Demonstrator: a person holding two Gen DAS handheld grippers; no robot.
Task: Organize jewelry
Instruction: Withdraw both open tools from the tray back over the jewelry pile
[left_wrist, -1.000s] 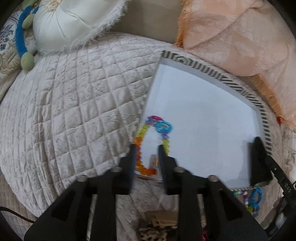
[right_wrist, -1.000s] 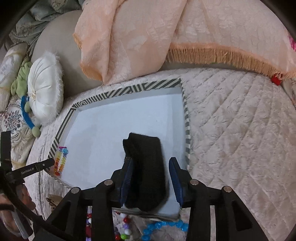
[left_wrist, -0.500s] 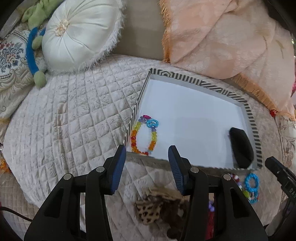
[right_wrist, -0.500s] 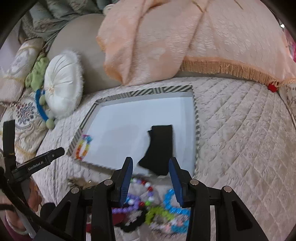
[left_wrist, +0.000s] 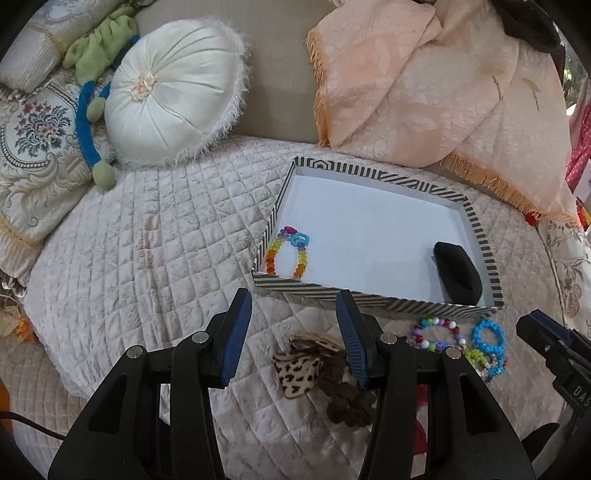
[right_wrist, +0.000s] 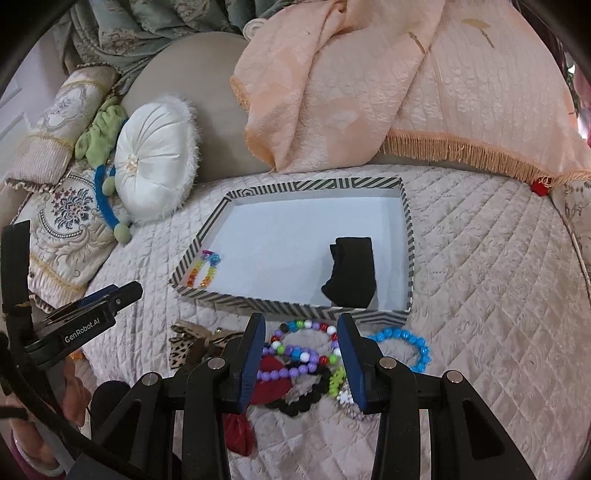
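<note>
The left gripper (left_wrist: 293, 332) is hovering with its blue-padded fingers (left_wrist: 236, 332) spread apart and gripping nothing, above a leopard-print scrunchie (left_wrist: 297, 371) lying on the quilted cover (left_wrist: 147, 258). The right gripper (right_wrist: 301, 354) is likewise standing wide apart and empty, over a heap of loose jewelry: a multicolour bead necklace (right_wrist: 295, 345), a black bead bracelet (right_wrist: 306, 397), a red fabric piece (right_wrist: 271, 376) and a blue bead bracelet (right_wrist: 400, 347) just to the right.

Just beyond the heap a striped tray (left_wrist: 369, 297) is sitting flat, white inside. Two items are lying in it:

- A rainbow bead bracelet (left_wrist: 290, 254) in the near left corner, an elongated loop with its long axis running from the near rim toward the far rim (blue and pink links at the far end).
- A black fabric band (right_wrist: 351, 271) at the right side near the front rim, its long axis also running near to far.

Further back, a round white cushion (left_wrist: 170, 92) is resting against the beige sofa back (left_wrist: 277, 74), a green and blue plush toy (left_wrist: 92, 62) is lying beside it, and a peach fringed blanket (right_wrist: 406, 92) is draping over the right side
</note>
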